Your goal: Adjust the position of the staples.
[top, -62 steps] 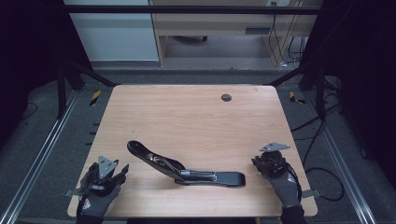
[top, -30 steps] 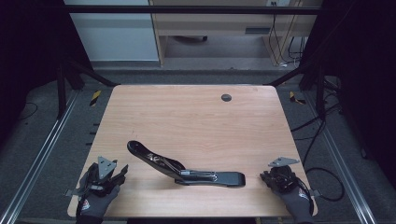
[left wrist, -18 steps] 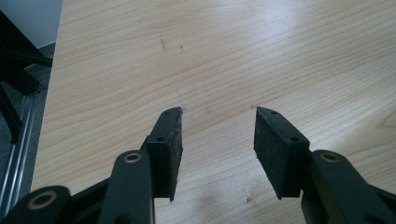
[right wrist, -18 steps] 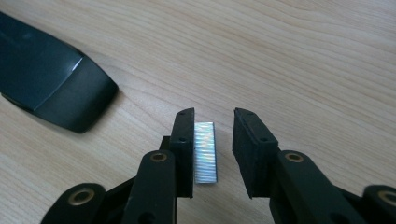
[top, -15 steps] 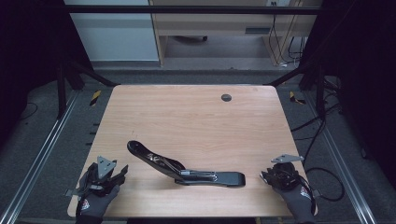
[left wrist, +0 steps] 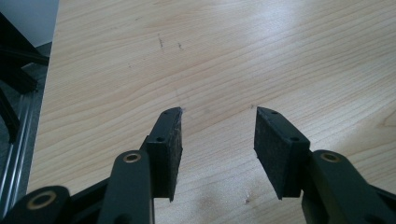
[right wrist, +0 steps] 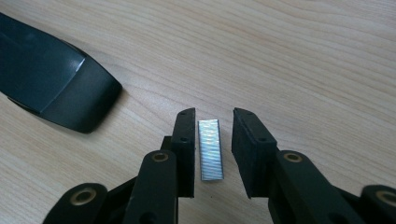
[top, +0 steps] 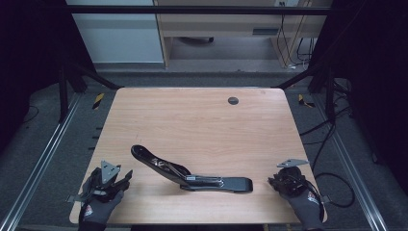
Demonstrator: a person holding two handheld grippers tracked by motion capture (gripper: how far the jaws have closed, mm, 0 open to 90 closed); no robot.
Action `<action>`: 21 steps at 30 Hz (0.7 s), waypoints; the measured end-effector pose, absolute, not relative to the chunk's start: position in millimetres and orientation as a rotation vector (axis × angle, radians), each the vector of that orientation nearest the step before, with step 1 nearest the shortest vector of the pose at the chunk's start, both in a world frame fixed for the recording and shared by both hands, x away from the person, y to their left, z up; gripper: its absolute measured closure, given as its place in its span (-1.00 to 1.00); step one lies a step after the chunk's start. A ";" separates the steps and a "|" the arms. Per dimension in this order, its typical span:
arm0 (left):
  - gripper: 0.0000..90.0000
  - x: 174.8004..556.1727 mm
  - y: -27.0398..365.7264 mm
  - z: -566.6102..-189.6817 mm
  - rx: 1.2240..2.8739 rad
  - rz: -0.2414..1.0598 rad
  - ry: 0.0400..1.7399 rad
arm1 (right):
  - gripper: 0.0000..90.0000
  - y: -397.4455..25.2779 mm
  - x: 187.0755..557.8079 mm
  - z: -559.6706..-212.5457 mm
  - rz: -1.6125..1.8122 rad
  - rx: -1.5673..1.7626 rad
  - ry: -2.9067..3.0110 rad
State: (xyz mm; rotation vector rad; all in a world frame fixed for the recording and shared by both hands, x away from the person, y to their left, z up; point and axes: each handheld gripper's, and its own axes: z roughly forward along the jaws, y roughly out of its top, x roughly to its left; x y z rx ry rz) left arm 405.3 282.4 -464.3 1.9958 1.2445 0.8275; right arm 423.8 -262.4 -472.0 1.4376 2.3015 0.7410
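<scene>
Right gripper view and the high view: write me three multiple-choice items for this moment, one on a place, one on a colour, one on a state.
1. Where does the strip of staples lie?
A. Between the right tongs' jaws, on the table
B. Inside the stapler
C. Beside the round hole at the far edge

2. What colour is the opened stapler?
A. Red
B. Black
C. White

3. How do the left tongs stand?
A. Shut on the stapler
B. Shut on nothing
C. Open over bare wood

Answers:
1. A, since the right gripper view shows the silvery strip flat on the table, in the gap of the right tongs, the jaws not yet closed on it.
2. B, its body is dark in the high view.
3. C, the left gripper view shows a wide gap between the jaws with wood grain behind it.
</scene>
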 end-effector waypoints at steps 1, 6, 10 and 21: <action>0.15 405.5 282.4 -464.3 1.998 0.828 1.244 | 0.57 -262.4 423.8 -472.0 0.741 1.438 2.302; 0.14 405.2 282.4 -464.2 1.996 0.825 1.248 | 0.59 -260.2 424.8 -473.5 0.720 1.440 2.317; 0.14 405.5 282.3 -464.3 2.000 0.828 1.247 | 0.62 -260.6 426.0 -473.6 0.712 1.447 2.332; 0.14 405.4 281.1 -464.1 2.007 0.836 1.246 | 0.66 -260.5 428.5 -476.0 0.686 1.441 2.351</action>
